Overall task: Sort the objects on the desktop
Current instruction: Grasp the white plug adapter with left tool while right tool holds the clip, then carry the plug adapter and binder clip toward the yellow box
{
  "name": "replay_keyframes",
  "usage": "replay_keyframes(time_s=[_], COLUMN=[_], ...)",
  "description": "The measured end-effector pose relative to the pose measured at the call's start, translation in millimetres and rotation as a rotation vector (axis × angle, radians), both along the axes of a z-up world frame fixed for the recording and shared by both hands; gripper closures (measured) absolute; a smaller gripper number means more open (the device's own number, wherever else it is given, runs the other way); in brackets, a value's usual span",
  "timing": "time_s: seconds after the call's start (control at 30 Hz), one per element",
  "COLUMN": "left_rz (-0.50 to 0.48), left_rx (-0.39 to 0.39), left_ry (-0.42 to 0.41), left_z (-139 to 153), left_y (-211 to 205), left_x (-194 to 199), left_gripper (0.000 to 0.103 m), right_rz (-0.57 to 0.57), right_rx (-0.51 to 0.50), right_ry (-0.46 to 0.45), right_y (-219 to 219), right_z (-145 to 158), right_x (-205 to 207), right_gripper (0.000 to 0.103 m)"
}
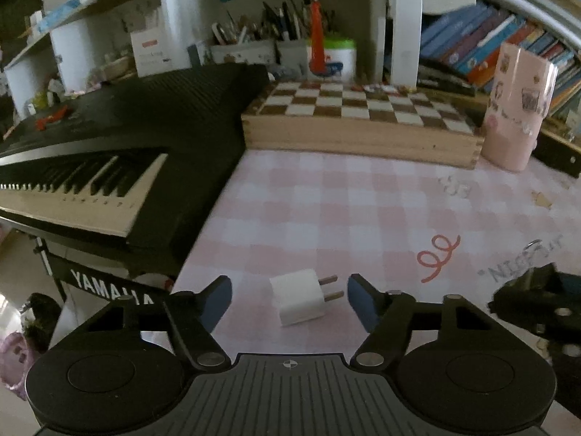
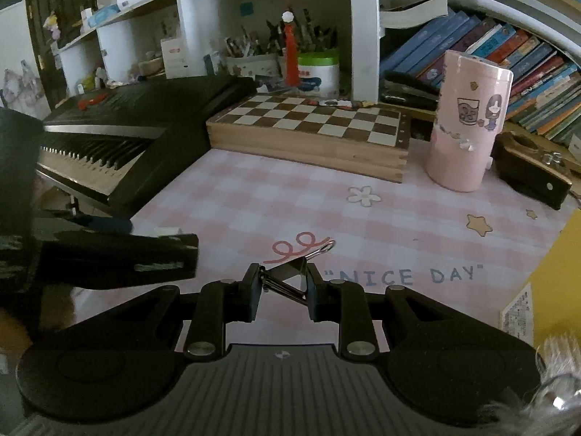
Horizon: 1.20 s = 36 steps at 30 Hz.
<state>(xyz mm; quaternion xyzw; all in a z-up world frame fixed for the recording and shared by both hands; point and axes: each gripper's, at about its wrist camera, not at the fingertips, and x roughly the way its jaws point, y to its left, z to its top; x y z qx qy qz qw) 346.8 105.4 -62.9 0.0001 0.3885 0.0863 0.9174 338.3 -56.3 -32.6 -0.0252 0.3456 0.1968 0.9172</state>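
A white plug adapter (image 1: 299, 297) with two prongs pointing right lies on the pink checked desk mat (image 1: 345, 200). My left gripper (image 1: 289, 299) is open, with the adapter between its fingers, not touching. My right gripper (image 2: 282, 289) is shut on a black binder clip (image 2: 290, 276) with wire handles, just above the mat (image 2: 326, 203) near the "NICE DAY" print. The right gripper shows at the right edge of the left wrist view (image 1: 533, 298). The left gripper shows at the left of the right wrist view (image 2: 120, 258).
A black Yamaha keyboard (image 1: 109, 152) lines the left. A wooden chessboard box (image 1: 359, 120) sits at the back, a pink tumbler (image 1: 515, 109) to its right. A dark hole punch (image 2: 533, 170), books (image 2: 508, 58) and pen holders (image 2: 283, 58) stand behind.
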Motion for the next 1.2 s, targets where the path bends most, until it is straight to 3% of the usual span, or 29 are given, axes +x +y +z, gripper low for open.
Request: replay_keyframes(time_s=[0.2, 0.27, 0.43, 0.6, 0.9, 1.2], left_rz=[0.004, -0.007, -0.036, -0.055, -0.117, -0.197], left_rx=[-0.022, -0.04, -0.041, -0.077, -0.148, -0.133], left_ry=[0.02, 0.015, 0.023, -0.033, -0.123, -0.175], left_z=[-10, -10, -6, 13, 59, 85], left_y=[-1, 0, -2, -1, 5, 14], left_x=[5, 4, 2, -18, -73, -131], left_gripper=[0.047, 0.059, 0.06, 0.06, 0.06, 0.06], right_rz=[0.0, -0.001, -0.01, -0.022, -0.054, -0.079], right_rx=[-0.002, -0.001, 0.003, 0.006, 0.011, 0.015], right_ry=[0.008, 0.01, 0.002, -0.016, -0.042, -0.02], right_y=[-2, -2, -4, -7, -12, -13], right_z=[1, 1, 4, 10, 28, 37], right_x=[-3, -4, -8, -18, -53, -102], right_gripper=[0.08, 0.08, 0.08, 0.08, 0.08, 0.08])
